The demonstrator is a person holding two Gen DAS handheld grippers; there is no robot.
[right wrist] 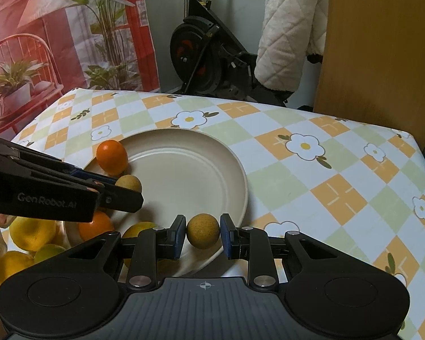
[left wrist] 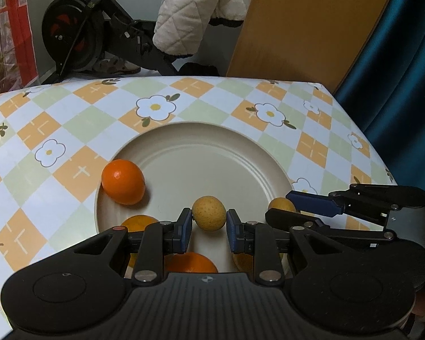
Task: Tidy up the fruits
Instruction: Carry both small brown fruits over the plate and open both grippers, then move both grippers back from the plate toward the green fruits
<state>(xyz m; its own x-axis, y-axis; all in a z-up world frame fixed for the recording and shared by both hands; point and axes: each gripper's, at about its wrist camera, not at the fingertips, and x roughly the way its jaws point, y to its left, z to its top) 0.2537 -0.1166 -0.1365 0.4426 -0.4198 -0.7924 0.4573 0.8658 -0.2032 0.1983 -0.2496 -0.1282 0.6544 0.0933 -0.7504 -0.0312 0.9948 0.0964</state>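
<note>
Your worktop (right wrist: 311,187) wears a checked cloth of orange, green and white squares with white flowers, and it fills the view beneath both cameras.

Nearest you, your left hand-held gripper (left wrist: 209,221) is closed on a small round yellow-brown fruit (left wrist: 208,212), its blue pads pressing either side, above the near part of the cream plate (left wrist: 206,141). Under that gripper, partly hidden, lie an orange fruit (left wrist: 191,262) and a yellower one (left wrist: 138,222) at the plate's near edge. Your right hand-held gripper (right wrist: 203,233) likewise clamps a second small yellow-brown fruit (right wrist: 203,231), over the plate's near right rim (right wrist: 240,175). From the left camera, that gripper reaches in from the right with its fruit just visible at the tips (left wrist: 280,204).

To the left in the right camera's view, a cluster of yellow fruits (right wrist: 32,233) lies beside the plate; what they lie on is hidden.

Further out, a bright orange mandarin (left wrist: 123,181) rests against the plate's left inner rim, apart from both held fruits. The middle and far half of the plate are bare.

Beyond the worktop stand a black exercise bike (right wrist: 209,56), a quilted cream garment (right wrist: 286,28) draped on it, a wooden panel (right wrist: 382,56), a dark teal curtain (left wrist: 405,70) and a red printed backdrop with plants (right wrist: 56,28).
</note>
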